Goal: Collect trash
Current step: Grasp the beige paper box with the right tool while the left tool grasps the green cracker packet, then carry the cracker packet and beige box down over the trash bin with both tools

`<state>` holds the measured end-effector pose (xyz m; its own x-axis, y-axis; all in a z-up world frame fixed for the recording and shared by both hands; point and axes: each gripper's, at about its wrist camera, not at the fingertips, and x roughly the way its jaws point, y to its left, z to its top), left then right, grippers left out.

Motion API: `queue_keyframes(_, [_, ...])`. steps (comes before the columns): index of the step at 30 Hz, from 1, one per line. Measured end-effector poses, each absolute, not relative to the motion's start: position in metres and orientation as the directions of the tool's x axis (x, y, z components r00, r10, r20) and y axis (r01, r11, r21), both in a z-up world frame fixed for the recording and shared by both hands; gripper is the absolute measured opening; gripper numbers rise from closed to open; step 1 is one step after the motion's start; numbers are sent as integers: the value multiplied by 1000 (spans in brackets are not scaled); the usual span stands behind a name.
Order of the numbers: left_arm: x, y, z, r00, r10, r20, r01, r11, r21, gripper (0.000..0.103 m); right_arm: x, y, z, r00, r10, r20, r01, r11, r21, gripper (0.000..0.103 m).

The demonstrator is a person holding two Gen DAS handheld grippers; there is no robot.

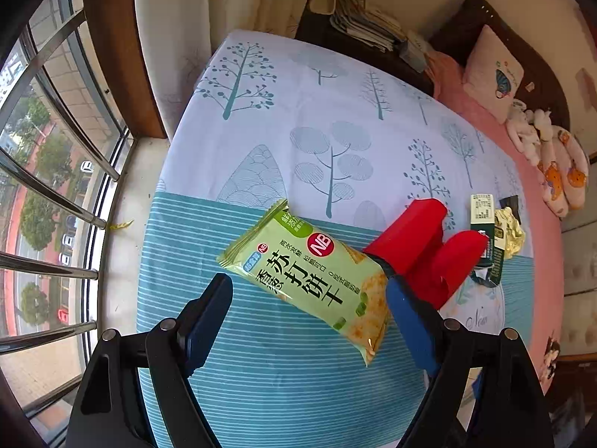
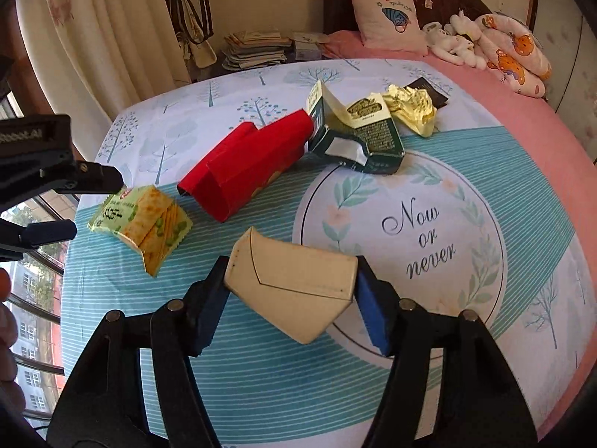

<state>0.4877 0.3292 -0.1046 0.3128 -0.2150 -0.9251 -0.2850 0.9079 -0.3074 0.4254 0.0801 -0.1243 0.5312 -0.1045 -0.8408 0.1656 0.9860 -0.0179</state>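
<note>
Gripping a cream paper box (image 2: pixel 294 291) between both blue pads, the right gripper (image 2: pixel 291 298) holds it at the lower centre of the right wrist frame, above the striped bedsheet (image 2: pixel 485 171). The left gripper (image 1: pixel 309 321) stands wide open around the green cracker packet (image 1: pixel 313 280) — its pads do not press it. The red box (image 2: pixel 246 164) lies mid-frame, touching the torn dark green carton (image 2: pixel 358 138), with crumpled gold foil (image 2: pixel 414 108) just beside.
</note>
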Motion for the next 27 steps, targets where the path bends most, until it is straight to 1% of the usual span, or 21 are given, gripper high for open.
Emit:
queue_keyframes(5, [507,317,-128,243,-178,-953,-345,903,-257,86,435,68,-111,547,-94,-832,165,986,-3,61])
queue_keyframes(9, [517,302,-138,222,-156,-962,-345,910,-228,86,432,63,-106,543,-88,-835,175,985,10,61])
queue_keyframes(10, [519,298,-139,215,-148,-965,-339,916,-216,83,430,63,-106,541,-84,-837,176,984,14,61])
queue_keyframes(13, [519,289,-144,205,-132,-970,-313,930,-193,71,423,62,-105,536,-81,-840,181,983,21,61])
queue_keyframes(14, [518,287,-144,207,-125,-970,-307,933,-185,70,420,62,-106,534,-80,-842,184,983,24,61])
queue_keyframes(15, [516,286,-144,210,-117,-971,-303,936,-178,64,418,62,-106,531,-77,-844,186,982,27,61])
queue_keyframes(16, [513,286,-144,214,-107,-971,-300,939,-169,56,415,61,-106,529,-75,-845,189,981,31,61])
queue_keyframes(17, [511,285,-143,219,-100,-971,-298,940,-164,51,412,61,-106,528,-73,-846,192,981,35,61])
queue_keyframes(19, [506,285,-143,225,-109,-968,-287,942,-172,27,406,61,-106,524,-67,-849,193,980,42,61])
queue_keyframes(22, [498,284,-145,230,-138,-963,-266,943,-198,16,396,62,-107,521,-57,-852,190,981,51,61])
queue_keyframes(25, [485,283,-145,233,-157,-960,-251,944,-215,11,384,62,-105,519,-44,-854,182,981,60,61])
queue_keyframes(27, [472,281,-142,241,-161,-957,-242,945,-220,11,375,62,-103,521,-37,-853,176,982,65,61])
